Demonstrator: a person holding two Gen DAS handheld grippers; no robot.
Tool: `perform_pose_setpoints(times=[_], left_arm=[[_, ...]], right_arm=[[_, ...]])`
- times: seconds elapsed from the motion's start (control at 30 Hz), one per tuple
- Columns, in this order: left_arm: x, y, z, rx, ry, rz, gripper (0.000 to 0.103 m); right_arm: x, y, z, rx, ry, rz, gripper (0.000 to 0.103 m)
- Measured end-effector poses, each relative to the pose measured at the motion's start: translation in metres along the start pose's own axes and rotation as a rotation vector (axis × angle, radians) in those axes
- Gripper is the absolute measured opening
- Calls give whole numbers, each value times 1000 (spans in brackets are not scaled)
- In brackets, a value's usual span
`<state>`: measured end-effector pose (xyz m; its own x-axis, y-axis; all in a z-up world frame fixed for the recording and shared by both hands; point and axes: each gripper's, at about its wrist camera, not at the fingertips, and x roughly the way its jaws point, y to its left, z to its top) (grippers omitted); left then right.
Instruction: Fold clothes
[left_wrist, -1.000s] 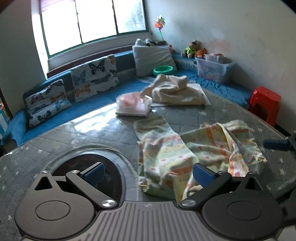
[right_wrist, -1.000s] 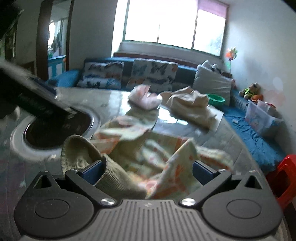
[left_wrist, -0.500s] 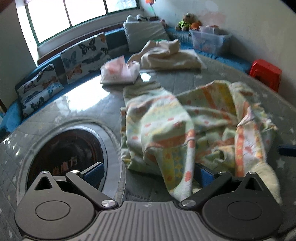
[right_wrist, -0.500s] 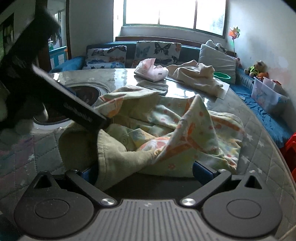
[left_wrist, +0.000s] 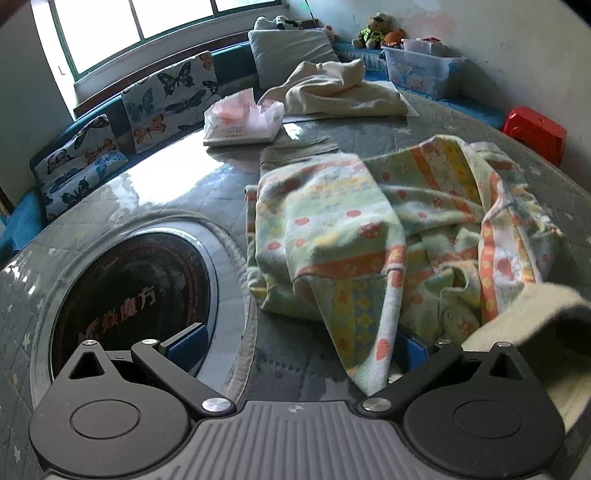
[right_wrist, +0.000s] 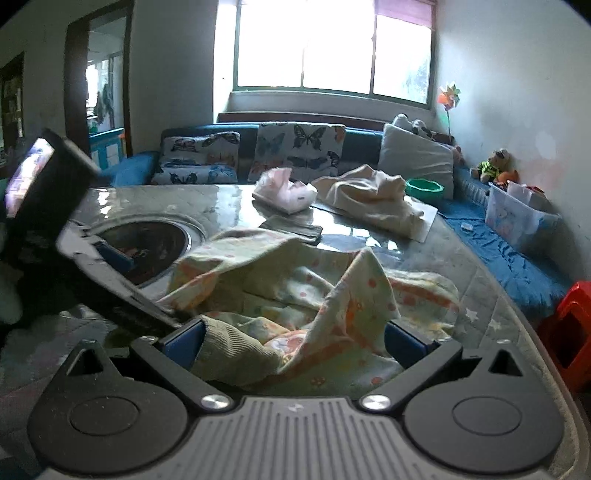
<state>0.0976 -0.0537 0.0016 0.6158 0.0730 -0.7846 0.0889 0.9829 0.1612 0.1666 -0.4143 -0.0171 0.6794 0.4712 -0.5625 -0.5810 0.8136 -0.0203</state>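
Striped pyjamas (left_wrist: 388, 229) lie crumpled on the quilted table (left_wrist: 110, 206), at 1 o'clock from my left gripper (left_wrist: 299, 343); its jaws stand wide, a fold draped over the right finger. From the right wrist, my right gripper (right_wrist: 293, 339) is wide too, the garment's ribbed cuff (right_wrist: 236, 347) bunched between its fingers, the left gripper at 9 o'clock

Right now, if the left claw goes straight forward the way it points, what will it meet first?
Probably the patterned garment, whose hanging edge already lies between the open left claw fingers. Depth is unclear.
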Motion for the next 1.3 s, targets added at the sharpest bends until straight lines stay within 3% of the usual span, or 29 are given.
perform_pose_setpoints(times=[0.27,0.5,1.13,1.3], left_arm=[[0,5,-12,13,21,5,103],[4,11,-17,6,41,6,103],[-41,3,24,10,-110,-25,103],[-31,-2,29,15,-94,-26,103]], right_arm=[[38,-6,-4,45,32,-41,103],[75,-13,-18,108,121,-46,103],[32,-16,4,65,96,16,103],[23,-21,7,69,81,8,103]])
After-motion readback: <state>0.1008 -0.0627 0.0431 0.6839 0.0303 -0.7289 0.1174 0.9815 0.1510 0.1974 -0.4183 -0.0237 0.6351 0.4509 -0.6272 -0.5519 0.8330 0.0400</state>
